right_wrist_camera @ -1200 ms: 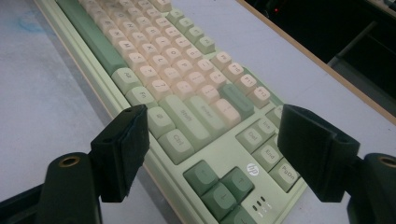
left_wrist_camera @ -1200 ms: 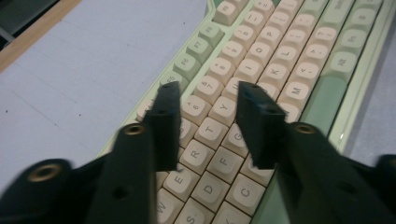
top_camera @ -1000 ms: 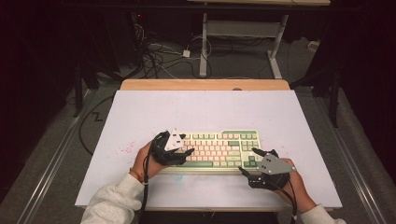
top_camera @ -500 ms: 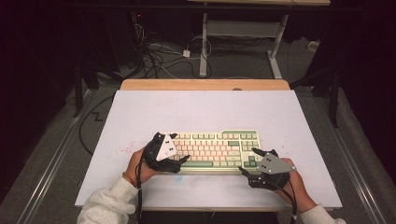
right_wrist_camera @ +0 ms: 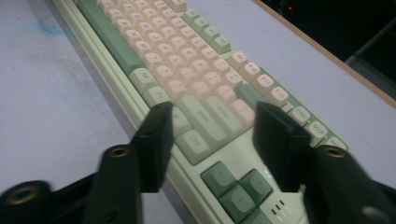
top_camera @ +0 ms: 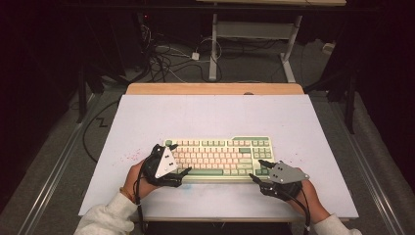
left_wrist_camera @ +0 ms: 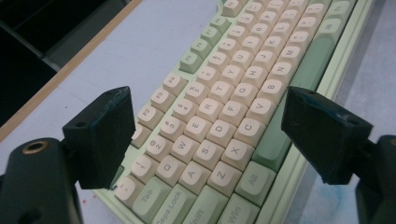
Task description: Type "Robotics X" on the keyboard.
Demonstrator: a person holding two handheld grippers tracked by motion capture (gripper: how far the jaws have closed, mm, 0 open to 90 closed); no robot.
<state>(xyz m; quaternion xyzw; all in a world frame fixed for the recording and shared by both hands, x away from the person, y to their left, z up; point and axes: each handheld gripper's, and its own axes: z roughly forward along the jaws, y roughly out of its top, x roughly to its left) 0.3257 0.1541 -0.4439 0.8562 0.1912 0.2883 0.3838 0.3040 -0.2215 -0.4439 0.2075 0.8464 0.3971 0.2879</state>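
Between both spread tongs (top_camera: 177,162) (top_camera: 258,171) lies the keyboard (top_camera: 220,154).

The left gripper (top_camera: 177,159) sits at lower left of the high view, jaws spread wide; the right gripper (top_camera: 258,170) at lower right, jaws parted, forearms entering from the bottom edge

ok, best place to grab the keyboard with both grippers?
Probably its two short ends, one gripper each. The keyboard lies flat and long, with the left gripper open at its left end and the right gripper open at its right. Come in from the near side and close on the thin case edge, not the keys.
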